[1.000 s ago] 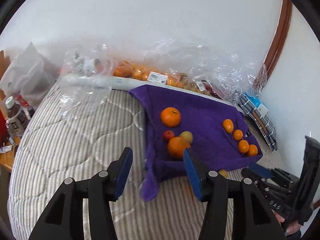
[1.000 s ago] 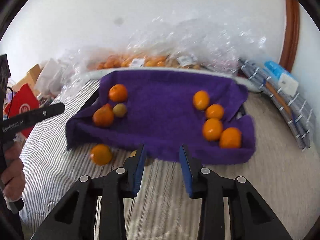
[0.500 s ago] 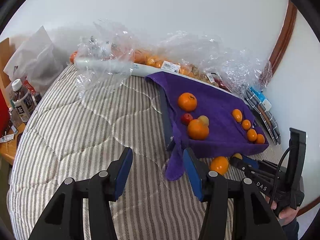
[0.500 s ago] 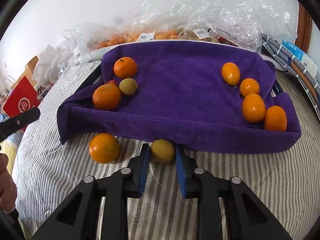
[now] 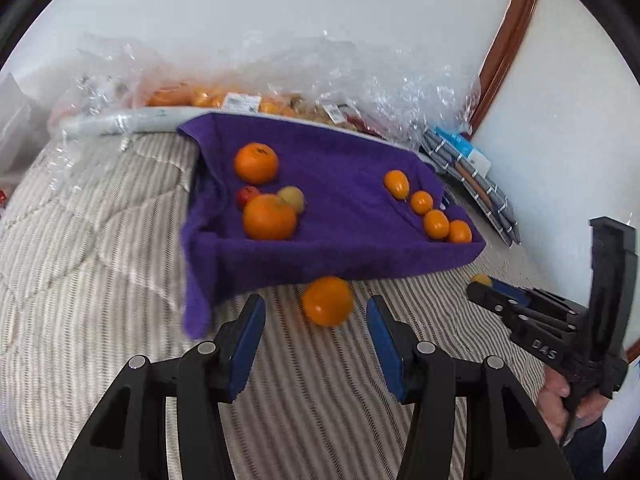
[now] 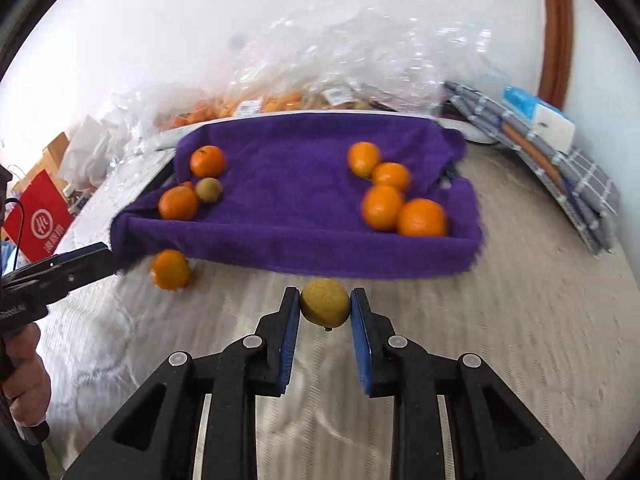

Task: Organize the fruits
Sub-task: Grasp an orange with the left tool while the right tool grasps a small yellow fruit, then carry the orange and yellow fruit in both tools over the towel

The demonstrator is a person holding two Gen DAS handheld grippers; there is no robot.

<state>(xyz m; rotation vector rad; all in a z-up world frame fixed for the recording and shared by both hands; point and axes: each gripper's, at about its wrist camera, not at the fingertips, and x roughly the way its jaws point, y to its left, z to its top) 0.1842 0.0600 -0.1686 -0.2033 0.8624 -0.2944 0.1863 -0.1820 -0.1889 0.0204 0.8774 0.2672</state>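
A purple towel-lined tray (image 5: 340, 248) (image 6: 288, 248) lies on the striped bed and holds oranges (image 5: 269, 217) on its left and small oranges (image 5: 436, 224) on its right. A loose orange (image 5: 328, 301) (image 6: 170, 269) lies on the bed before the tray. My left gripper (image 5: 316, 312) is open, its fingers either side of this orange, apart from it. My right gripper (image 6: 325, 304) is shut on a yellow lemon (image 6: 325, 307) (image 5: 481, 279), held just in front of the tray's near edge.
Clear plastic bags with more fruit (image 5: 248, 100) (image 6: 280, 100) lie behind the tray by the wall. Folded grey cloth and a blue-white box (image 6: 540, 120) lie to the right. A red bag (image 6: 38, 220) stands left of the bed.
My left gripper has moved right and forward until the loose orange is between its open fingers. My right gripper has closed on the lemon and drawn it back from the tray.
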